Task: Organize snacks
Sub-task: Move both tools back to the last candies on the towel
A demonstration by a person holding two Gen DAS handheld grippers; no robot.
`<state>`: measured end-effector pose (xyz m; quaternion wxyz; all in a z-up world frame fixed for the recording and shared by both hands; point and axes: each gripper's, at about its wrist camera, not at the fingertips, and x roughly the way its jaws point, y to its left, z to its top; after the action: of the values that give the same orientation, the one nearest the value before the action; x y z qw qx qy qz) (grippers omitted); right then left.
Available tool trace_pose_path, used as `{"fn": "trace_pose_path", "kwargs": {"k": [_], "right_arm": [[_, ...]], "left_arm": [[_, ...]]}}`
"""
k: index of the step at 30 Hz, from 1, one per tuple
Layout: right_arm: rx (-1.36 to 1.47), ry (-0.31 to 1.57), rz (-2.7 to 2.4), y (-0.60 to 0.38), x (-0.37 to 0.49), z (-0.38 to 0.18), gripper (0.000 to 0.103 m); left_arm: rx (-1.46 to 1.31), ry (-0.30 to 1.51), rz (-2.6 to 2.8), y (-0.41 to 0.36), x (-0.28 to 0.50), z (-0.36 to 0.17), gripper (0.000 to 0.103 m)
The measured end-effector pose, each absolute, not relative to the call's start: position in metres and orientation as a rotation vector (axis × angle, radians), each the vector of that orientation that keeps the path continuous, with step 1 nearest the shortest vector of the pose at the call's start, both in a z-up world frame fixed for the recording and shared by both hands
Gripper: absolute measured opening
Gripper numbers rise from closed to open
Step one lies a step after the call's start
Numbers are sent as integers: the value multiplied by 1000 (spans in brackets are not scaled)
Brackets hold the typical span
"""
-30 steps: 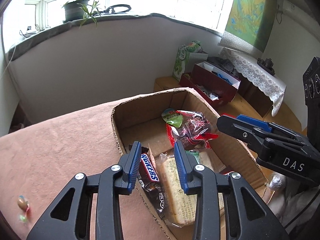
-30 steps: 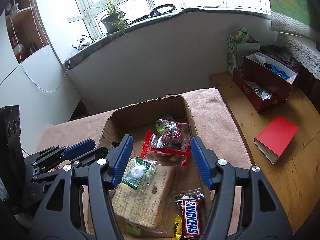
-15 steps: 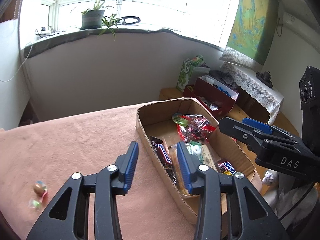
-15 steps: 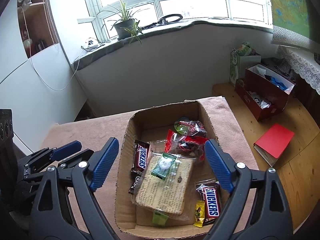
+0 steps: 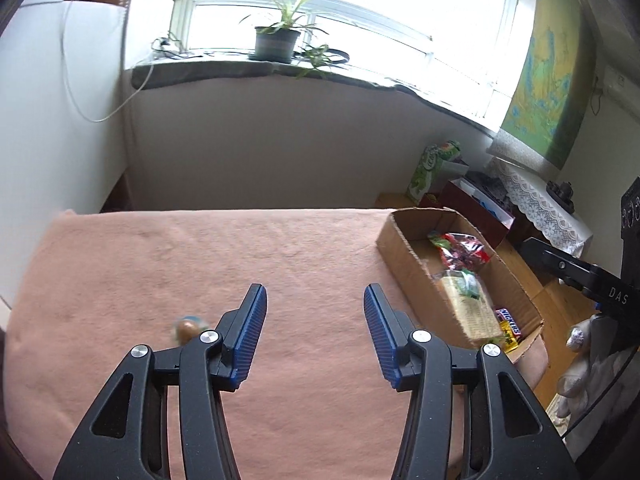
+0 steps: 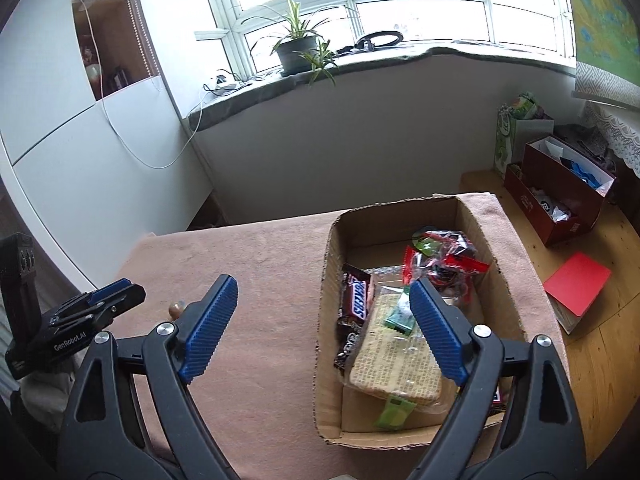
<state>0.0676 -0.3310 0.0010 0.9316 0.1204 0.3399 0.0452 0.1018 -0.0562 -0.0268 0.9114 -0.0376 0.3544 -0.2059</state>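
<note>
Clearly legible, "SNICKERS" runs along the brown bar (image 6: 357,295) lying against the left wall of the cardboard box (image 6: 329,320), its long axis pointing from the near end toward the far wall. A second Snickers bar (image 5: 509,317) sits at the near right corner in the left wrist view, beside a yellow wrapper whose print is too small to read. "GenRobot.AI" is printed on the left gripper's body in the right wrist view, and "DAS" on the right gripper's body in the left wrist view.

Inside the box, a flat cracker pack (image 6: 396,356) lies lengthwise down the middle, a small green packet (image 6: 401,316) on top of it, and a red-and-clear bag (image 6: 444,264) toward the far end. The box stands on the right part of a pink cloth-covered table (image 5: 200,264). One small round wrapped candy (image 5: 186,328) lies alone on the cloth, well apart from the box, blurred, just left of the left gripper's fingers.

The left gripper (image 5: 315,330) hovers over bare cloth, jaws opening, nothing between them. The right gripper (image 6: 324,326) hangs with jaws wide, empty, straddling the box's left wall; its right finger hides part of the crackers.

Beyond stand a potted plant (image 6: 298,50) on the windowsill, a red notebook (image 6: 577,282) on the wooden floor, and a dark red carton (image 6: 560,188).
</note>
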Motion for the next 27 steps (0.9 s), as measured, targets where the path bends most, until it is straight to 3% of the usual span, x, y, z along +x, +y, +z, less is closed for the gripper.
{"fn": "trace_pose_path", "kwargs": {"k": [11, 27], "right_arm": [[171, 768, 273, -244, 95, -21, 90], [143, 988, 598, -145, 182, -83, 90]], "left_arm": [[-129, 776, -252, 41, 99, -56, 50], [-59, 888, -275, 29, 112, -115, 50]]}}
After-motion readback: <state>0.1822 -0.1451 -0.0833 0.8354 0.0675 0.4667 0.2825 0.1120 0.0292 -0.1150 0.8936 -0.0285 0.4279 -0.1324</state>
